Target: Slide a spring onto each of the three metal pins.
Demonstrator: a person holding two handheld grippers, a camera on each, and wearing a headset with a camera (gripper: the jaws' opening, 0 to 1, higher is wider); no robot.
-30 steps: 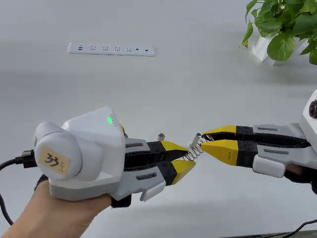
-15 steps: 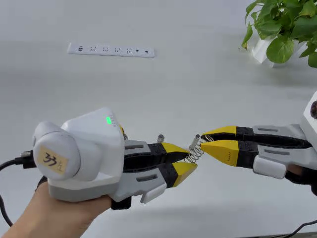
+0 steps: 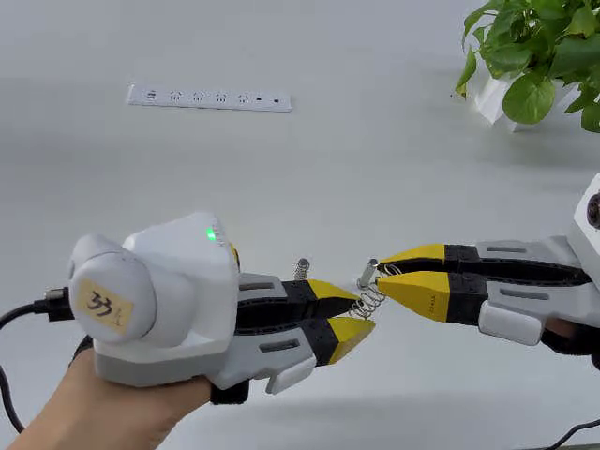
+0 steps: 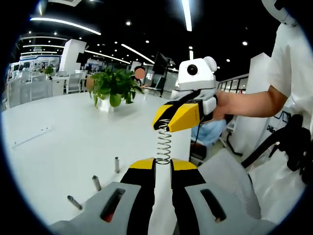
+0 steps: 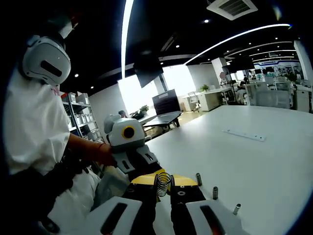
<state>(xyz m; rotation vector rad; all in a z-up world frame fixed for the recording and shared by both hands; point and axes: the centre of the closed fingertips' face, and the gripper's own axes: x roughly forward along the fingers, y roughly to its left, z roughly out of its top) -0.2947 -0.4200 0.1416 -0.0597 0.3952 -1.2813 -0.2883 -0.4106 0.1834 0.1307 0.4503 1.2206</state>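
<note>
I pinch one end of the small coiled steel spring [image 4: 164,142] in my left gripper [image 4: 163,164], jaws narrow around it. My right gripper [image 4: 165,123] nips the other end, jaws almost together. The spring hangs between the two tips, off the pale grey table [image 3: 375,169]. The three short metal pins [image 4: 97,182] stand upright on the table, with the spring just beside them. Past the pins the table lies open up to the white power strip [image 3: 209,95]. The green potted plant [image 3: 534,52] sits well beyond the pins, at the far right. The table's edge runs on my side of the pins.
</note>
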